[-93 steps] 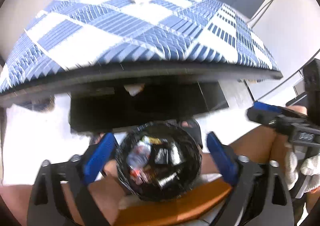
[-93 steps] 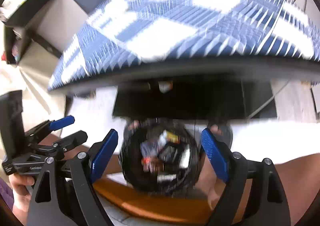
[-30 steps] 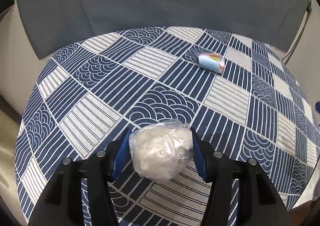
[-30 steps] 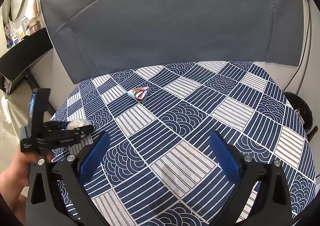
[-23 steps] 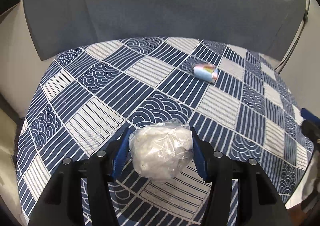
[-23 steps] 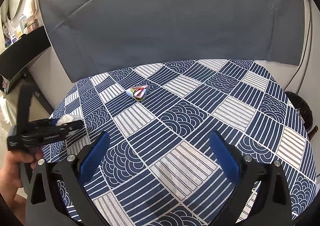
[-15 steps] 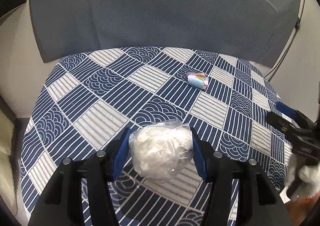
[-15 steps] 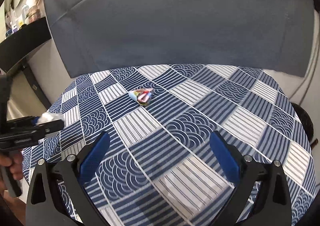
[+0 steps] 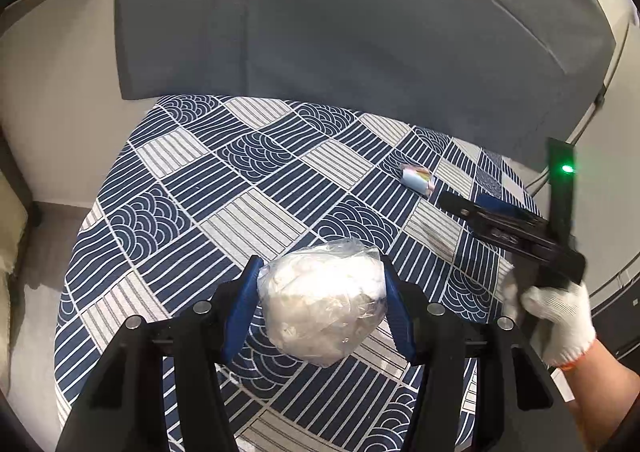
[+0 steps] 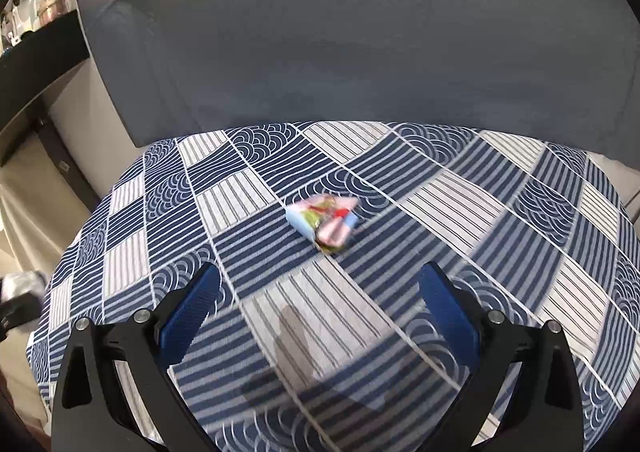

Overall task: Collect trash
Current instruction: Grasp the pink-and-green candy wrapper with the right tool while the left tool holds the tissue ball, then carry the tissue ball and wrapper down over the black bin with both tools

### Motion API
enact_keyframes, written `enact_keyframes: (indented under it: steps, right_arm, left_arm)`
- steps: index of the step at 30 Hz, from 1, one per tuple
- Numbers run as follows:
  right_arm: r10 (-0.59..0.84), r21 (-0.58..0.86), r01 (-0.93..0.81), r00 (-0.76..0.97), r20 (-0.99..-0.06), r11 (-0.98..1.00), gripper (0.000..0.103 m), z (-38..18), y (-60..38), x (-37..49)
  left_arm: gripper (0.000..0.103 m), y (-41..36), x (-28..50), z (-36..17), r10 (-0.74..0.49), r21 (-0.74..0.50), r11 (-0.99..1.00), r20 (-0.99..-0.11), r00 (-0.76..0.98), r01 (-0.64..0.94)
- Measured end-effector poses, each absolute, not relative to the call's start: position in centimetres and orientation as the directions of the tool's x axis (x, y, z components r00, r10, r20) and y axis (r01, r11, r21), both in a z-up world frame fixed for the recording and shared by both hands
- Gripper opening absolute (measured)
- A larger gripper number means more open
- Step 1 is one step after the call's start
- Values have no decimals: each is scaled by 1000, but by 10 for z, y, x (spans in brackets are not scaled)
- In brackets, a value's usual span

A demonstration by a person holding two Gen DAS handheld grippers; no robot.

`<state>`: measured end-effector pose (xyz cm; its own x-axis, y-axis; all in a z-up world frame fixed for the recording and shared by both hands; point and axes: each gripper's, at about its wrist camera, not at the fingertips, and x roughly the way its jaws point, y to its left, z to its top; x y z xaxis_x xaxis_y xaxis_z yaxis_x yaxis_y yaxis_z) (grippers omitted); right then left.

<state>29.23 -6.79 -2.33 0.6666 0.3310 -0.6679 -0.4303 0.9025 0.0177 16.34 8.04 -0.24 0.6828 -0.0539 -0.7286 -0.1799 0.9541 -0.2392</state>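
Observation:
My left gripper [image 9: 322, 306] is shut on a crumpled clear plastic bag of white trash [image 9: 323, 304] and holds it above the near edge of the blue-and-white patterned tablecloth [image 9: 224, 188]. A small colourful wrapper [image 10: 325, 221] lies on the cloth toward the far side; it also shows in the left wrist view [image 9: 418, 179]. My right gripper [image 10: 320, 312] is open and empty, hovering just short of the wrapper. In the left wrist view the right gripper [image 9: 472, 206] reaches in from the right, held by a white-gloved hand [image 9: 556, 316].
A grey fabric backdrop [image 9: 360, 32] hangs behind the table. A cream wall and floor [image 9: 40, 132] lie to the left. A dark shelf with small items [image 10: 36, 24] is at the far left in the right wrist view.
The right gripper has moved forward toward the wrapper, which now looks much larger in its view. The left gripper has pulled back and lifted, still holding the plastic bag.

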Motion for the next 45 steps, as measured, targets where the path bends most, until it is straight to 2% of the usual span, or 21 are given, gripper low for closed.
enact_keyframes:
  steps: [4, 12, 18, 20, 23, 45]
  right_arm:
    - [262, -33, -403, 653, -710, 915, 99, -30, -49, 312]
    - [202, -56, -350, 657, -727, 935, 97, -39, -30, 344]
    - [167, -76, -326, 653, -738, 942, 76, -47, -25, 362]
    - [155, -89, -326, 651, -743, 941, 61, -49, -24, 365]
    - [144, -105, -325, 656, -741, 940, 55, -50, -24, 363]
    - [226, -36, -352, 675, -702, 935, 55, -14, -50, 307]
  left_arm:
    - [55, 85, 159, -1, -66, -261, 947, -723, 687, -185]
    - [55, 86, 153, 1, -97, -296, 940, -713, 695, -173]
    - [55, 90, 151, 0, -96, -304, 935, -711, 696, -181]
    - [55, 91, 151, 0, -100, -311, 933, -710, 697, -183]
    - [55, 91, 151, -1, -100, -308, 934, -711, 696, -180]
    - [55, 79, 148, 3, -105, -310, 936, -698, 709, -167]
